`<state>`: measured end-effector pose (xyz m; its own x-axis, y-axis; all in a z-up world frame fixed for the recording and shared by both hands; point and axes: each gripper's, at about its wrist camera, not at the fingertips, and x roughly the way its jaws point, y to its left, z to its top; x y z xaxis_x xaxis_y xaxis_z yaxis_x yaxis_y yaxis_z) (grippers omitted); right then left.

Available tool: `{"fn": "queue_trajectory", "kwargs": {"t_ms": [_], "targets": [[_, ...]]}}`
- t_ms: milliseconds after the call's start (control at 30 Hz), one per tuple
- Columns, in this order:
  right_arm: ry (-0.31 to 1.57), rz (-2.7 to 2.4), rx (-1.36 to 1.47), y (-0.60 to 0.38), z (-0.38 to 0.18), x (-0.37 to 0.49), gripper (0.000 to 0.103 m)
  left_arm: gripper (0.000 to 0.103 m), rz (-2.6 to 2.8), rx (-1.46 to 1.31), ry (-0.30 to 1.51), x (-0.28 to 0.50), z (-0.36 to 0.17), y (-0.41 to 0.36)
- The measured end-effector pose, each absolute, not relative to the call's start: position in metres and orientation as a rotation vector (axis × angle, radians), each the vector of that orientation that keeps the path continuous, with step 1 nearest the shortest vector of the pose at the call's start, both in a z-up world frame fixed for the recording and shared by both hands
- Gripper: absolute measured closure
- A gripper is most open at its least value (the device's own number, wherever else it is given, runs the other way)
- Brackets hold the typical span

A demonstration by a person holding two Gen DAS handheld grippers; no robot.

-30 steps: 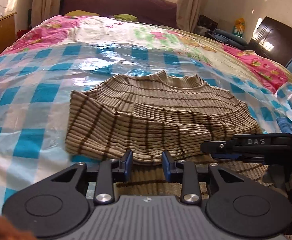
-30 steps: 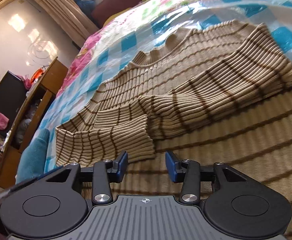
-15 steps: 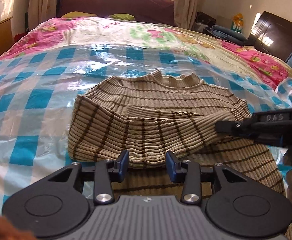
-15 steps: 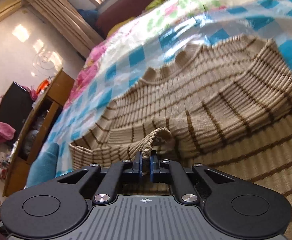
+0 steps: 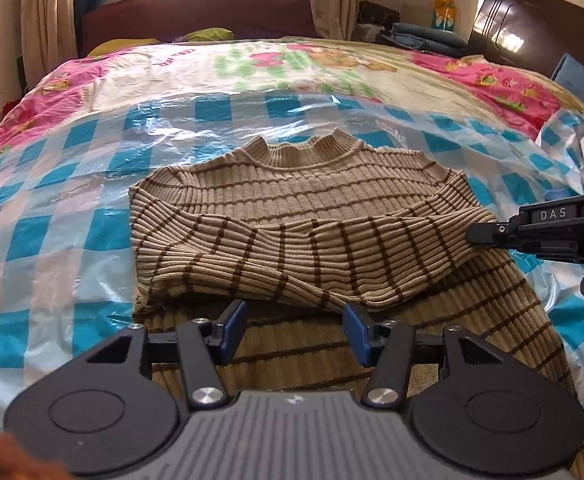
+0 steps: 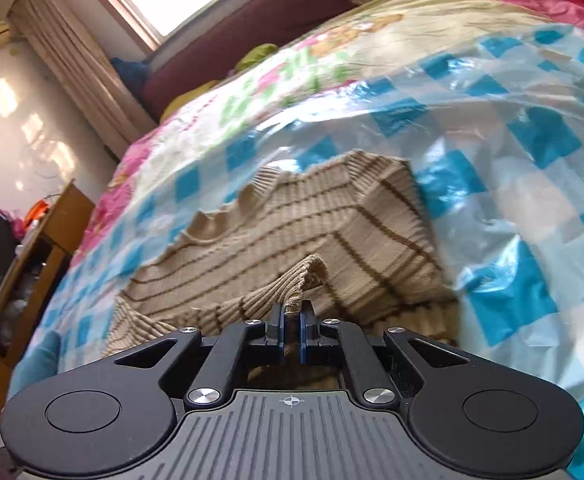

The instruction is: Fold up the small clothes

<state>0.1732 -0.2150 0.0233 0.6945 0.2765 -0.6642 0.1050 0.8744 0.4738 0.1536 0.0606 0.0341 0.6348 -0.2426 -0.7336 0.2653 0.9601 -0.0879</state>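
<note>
I see a tan sweater (image 5: pixel 304 216) with thin brown stripes, on my clear plastic sheet (image 5: pixel 52 216) checked blue and white, over a pink and green floral bedspread (image 5: pixel 252 64).

"DAS" is printed in pale letters on the right gripper (image 5: pixel 477 234) (bedsheet lettering can't be read).

sweater (image 5: pixel 300 216): ribbed knit, matt, tan, brown stripes
plastic sheet (image 5: pixel 72 208): glossy, crinkled, blue-checked
left gripper (image 5: pixel 295 330): matt black plastic, blue pads, shiny metal screws
</note>
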Motion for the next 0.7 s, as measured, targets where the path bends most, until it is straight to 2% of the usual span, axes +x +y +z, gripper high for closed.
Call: {"fn": "queue_trajectory", "kwargs": {"t_ms": [400, 700], "targets": [[0.823, 0.052, 0.450, -0.217, 0.015, 0.179, 0.096, 0.045, -0.249, 0.047, 0.896, 0.165, 0.015, 0.063], [0.754, 0.065, 0.442, -0.221, 0.037, 0.179, 0.096, 0.045, -0.218, -0.016, 0.818, 0.175, 0.029, 0.086]]}}
